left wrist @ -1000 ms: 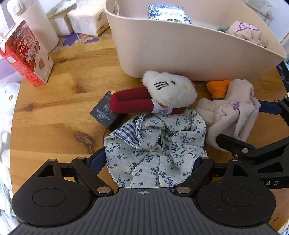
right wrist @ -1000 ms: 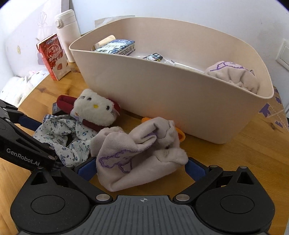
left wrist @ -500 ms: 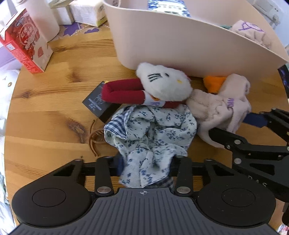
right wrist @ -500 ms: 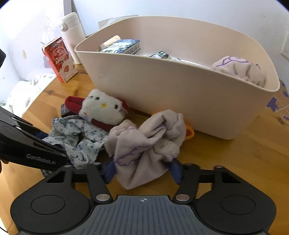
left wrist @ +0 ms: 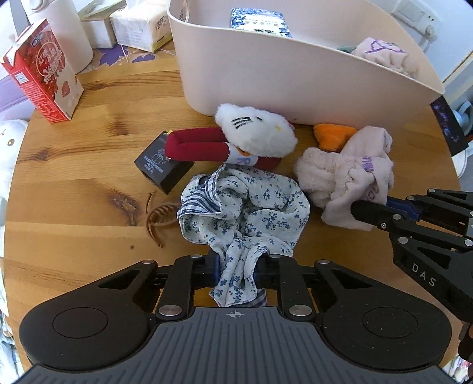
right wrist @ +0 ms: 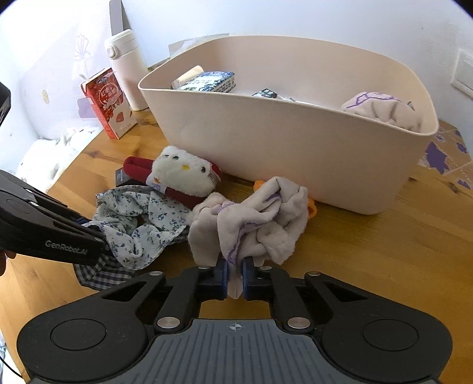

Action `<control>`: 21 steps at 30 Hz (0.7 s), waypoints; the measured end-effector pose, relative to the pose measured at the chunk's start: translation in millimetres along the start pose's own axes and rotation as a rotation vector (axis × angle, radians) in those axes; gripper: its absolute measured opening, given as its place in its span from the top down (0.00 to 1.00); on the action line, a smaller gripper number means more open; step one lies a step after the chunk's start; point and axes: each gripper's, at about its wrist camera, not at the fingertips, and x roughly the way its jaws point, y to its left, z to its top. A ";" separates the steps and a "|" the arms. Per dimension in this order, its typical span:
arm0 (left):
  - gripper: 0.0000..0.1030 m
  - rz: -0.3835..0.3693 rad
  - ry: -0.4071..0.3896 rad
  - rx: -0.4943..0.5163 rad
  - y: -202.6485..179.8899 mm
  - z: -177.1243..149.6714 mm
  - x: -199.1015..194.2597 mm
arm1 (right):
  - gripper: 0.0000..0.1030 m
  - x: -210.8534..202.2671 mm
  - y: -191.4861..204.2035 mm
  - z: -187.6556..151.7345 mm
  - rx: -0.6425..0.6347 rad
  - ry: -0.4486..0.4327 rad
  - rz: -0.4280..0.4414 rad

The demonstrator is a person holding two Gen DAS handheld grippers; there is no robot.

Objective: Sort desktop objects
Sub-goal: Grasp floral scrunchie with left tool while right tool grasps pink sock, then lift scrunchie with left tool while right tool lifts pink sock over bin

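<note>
My left gripper (left wrist: 236,270) is shut on the near edge of a blue-flowered white cloth (left wrist: 245,212) that lies bunched on the wooden table (left wrist: 74,192). To its right, my right gripper (right wrist: 235,277) is shut on a fold of a pale pink cloth with purple stitching (right wrist: 251,218). That pink cloth (left wrist: 346,180) and the right gripper's fingers (left wrist: 372,211) also show in the left wrist view. A white plush cat with red arms (left wrist: 251,136) lies behind both cloths, against the beige bin (left wrist: 295,76).
The bin (right wrist: 295,147) holds a blue patterned box (left wrist: 257,23), another pink cloth (right wrist: 384,109) and small packets. On the table are a black small box (left wrist: 162,168), a brown hair clip (left wrist: 156,218), an orange item (left wrist: 331,136), a red carton (left wrist: 41,73), a white flask (right wrist: 125,68) and tissue packs (left wrist: 142,26).
Both grippers went from wide open around their cloths to shut on them. The flowered cloth and the pink cloth are gathered and pinched between the pads.
</note>
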 end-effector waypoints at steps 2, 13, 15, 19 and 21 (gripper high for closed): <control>0.82 -0.006 -0.005 -0.004 -0.4 -2.9 -5.2 | 0.92 -4.8 0.7 -3.7 0.008 -0.007 -0.003; 0.83 -0.049 -0.049 0.031 2.1 -29.2 -27.1 | 0.92 -44.0 4.3 -24.1 0.049 -0.063 -0.017; 0.83 -0.051 -0.054 0.037 -1.9 -37.1 -36.3 | 0.92 -51.8 4.2 -27.8 0.059 -0.074 -0.022; 0.83 -0.058 -0.065 0.036 2.3 -47.1 -45.7 | 0.92 -67.3 3.2 -34.7 0.069 -0.096 -0.039; 0.83 -0.059 -0.069 0.033 6.3 -49.6 -48.2 | 0.92 -73.9 2.9 -36.9 0.074 -0.106 -0.046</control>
